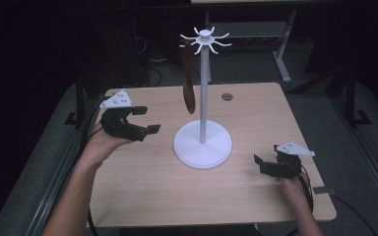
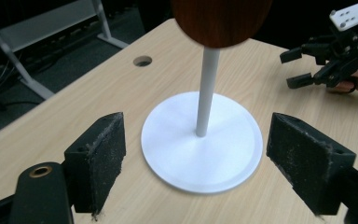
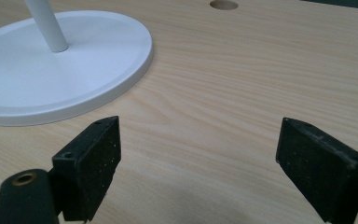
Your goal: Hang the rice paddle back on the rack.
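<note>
Spoon, dark wood, hangs from a hook of the white stand mid-tabletop. My left tongs sit just left of it, jaws wide apart and holding nothing. My right tongs, near the stand's base, gape empty too.

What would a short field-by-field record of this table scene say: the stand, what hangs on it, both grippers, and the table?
stand: white hook stand, round base flat on the table, thin post upright
hanging item: dark brown wooden spoon hanging from one top hook, bowl downward, clear of the base
left gripper: jaws open, nothing between them, left of the stand
right gripper: jaws open, empty, low at the table's right side
table: light wood, round hole near the far edge
</note>
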{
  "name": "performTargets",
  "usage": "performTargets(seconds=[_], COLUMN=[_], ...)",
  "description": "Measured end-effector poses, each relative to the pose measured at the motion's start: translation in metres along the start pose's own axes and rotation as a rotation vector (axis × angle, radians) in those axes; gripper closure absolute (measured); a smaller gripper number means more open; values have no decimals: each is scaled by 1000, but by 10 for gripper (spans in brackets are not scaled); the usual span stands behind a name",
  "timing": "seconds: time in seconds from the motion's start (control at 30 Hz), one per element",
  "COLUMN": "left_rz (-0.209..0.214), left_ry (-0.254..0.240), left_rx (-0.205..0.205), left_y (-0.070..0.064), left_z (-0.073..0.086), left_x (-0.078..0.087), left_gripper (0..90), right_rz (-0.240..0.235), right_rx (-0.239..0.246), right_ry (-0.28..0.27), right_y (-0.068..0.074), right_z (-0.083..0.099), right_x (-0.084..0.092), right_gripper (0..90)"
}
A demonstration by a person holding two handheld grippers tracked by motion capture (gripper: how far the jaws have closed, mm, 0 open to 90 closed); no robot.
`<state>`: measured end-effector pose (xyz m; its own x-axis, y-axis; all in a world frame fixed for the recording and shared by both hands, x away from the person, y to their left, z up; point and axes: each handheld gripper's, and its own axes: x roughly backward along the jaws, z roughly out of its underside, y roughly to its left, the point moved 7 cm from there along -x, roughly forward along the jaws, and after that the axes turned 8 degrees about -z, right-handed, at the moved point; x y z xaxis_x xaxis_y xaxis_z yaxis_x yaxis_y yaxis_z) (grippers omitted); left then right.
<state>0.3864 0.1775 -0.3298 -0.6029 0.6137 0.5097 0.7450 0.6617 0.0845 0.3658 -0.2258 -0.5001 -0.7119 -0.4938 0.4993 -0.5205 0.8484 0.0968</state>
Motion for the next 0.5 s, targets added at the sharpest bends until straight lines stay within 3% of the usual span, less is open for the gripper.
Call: performTargets(seconds=[0.5], left_rz=[-44], left_ry=[11], left_rx=[68], left_y=[-2], left_z=[55], left_x=[1], left_gripper=[174], right_rz=[1], right_rx=[3], right_ry=[-2], right_y=[-1], right_z=[0], right_x=[0], right_gripper=[137])
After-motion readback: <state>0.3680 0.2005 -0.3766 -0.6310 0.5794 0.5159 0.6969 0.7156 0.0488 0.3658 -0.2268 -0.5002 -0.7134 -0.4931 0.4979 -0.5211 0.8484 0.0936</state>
